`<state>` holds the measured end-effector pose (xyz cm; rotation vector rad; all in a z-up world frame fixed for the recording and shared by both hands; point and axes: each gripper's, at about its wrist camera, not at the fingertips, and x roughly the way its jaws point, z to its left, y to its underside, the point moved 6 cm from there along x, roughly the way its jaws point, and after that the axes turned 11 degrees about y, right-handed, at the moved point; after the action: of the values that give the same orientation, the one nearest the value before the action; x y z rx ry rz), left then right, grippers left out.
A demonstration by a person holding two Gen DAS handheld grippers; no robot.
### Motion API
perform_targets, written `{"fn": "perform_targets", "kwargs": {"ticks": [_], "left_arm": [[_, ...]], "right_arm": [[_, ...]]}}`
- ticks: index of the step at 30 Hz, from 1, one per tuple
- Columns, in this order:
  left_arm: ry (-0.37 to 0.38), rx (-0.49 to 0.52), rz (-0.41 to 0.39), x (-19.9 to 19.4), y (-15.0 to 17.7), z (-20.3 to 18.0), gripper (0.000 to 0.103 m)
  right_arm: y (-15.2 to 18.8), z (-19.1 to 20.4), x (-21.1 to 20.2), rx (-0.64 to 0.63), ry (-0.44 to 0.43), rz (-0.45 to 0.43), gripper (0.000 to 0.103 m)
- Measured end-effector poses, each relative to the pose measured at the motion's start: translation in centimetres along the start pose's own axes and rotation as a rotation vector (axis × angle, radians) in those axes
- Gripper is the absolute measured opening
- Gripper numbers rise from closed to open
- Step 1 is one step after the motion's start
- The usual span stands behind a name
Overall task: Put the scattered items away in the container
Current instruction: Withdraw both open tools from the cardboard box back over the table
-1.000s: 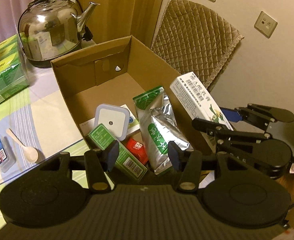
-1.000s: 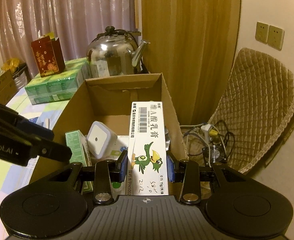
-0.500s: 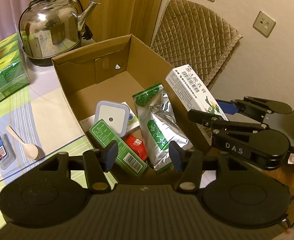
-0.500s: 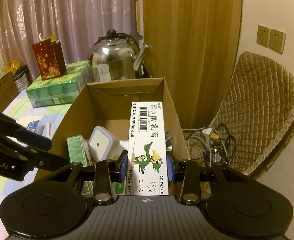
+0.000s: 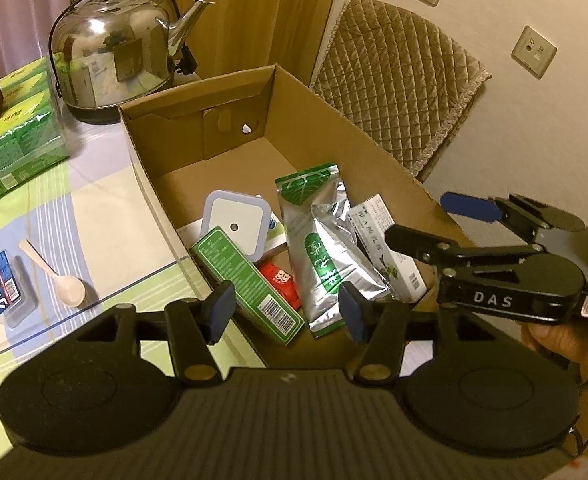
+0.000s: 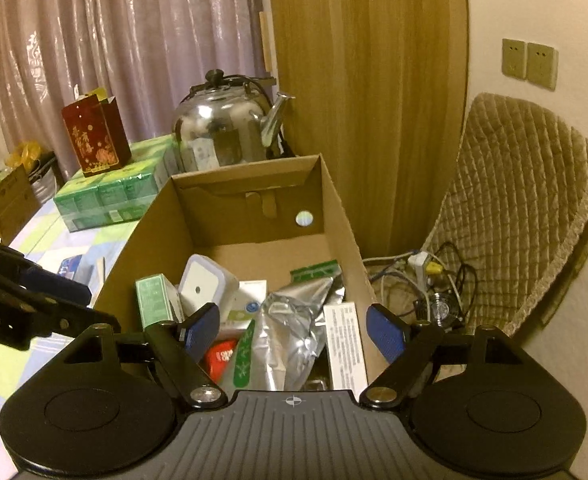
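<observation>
The cardboard box (image 5: 354, 148) stands on the table and holds a white ointment box (image 5: 390, 256) against its right wall, silver-green pouches (image 5: 326, 256), a green carton (image 5: 245, 276), a white square device (image 5: 235, 224) and a red packet (image 5: 279, 280). My right gripper (image 6: 291, 328) is open and empty above the box's near end; the ointment box (image 6: 344, 344) lies below it. It also shows in the left wrist view (image 5: 434, 220). My left gripper (image 5: 287, 312) is open and empty over the box's near left corner. A wooden spoon (image 5: 53, 272) and a blue-labelled case (image 5: 7, 288) lie on the table.
A steel kettle (image 5: 113, 52) stands behind the box (image 6: 334, 208). Green tissue packs (image 5: 9, 148) and a red gift bag (image 6: 95, 140) are at the far left. A quilted chair back (image 5: 398, 88) and cables (image 6: 434, 280) are right of the table.
My right gripper opened and let go of the white ointment box. The box dropped into the cardboard box beside the silver pouches. The left gripper stayed open.
</observation>
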<state>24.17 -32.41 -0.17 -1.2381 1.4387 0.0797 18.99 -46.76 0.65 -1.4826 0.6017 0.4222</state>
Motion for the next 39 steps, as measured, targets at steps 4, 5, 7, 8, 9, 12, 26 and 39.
{"fn": "perform_targets", "kwargs": {"ticks": [4,5,7,8,9,12,26,39], "left_arm": [[0.002,-0.006,-0.005,-0.5,0.6,0.0,0.055],[0.002,-0.008,-0.006,-0.6,0.7,0.1,0.055],[-0.002,-0.012,-0.007,-0.9,1.0,0.1,0.055],[-0.003,-0.015,-0.009,-1.1,1.2,0.1,0.055],[-0.004,-0.018,-0.01,-1.3,1.4,0.2,0.055],[-0.01,-0.025,-0.015,-2.1,2.1,0.2,0.056],[-0.063,-0.092,-0.062,-7.8,8.3,2.1,0.088],[-0.241,-0.211,-0.109,-14.7,16.7,8.6,0.1]], "right_arm": [[0.8,-0.1,-0.8,0.005,0.005,0.002,0.078],[0.9,-0.1,-0.9,0.007,0.007,0.003,0.078],[1.2,-0.1,-1.5,0.017,0.01,0.0,0.078],[1.3,-0.1,-1.7,0.019,0.01,-0.001,0.078],[1.4,0.0,-2.0,0.02,0.01,-0.003,0.078],[1.5,0.5,-2.9,0.017,0.006,-0.007,0.078],[2.0,5.3,-8.0,-0.018,-0.054,-0.047,0.087],[4.0,13.2,-10.8,-0.134,-0.16,-0.052,0.093]]}}
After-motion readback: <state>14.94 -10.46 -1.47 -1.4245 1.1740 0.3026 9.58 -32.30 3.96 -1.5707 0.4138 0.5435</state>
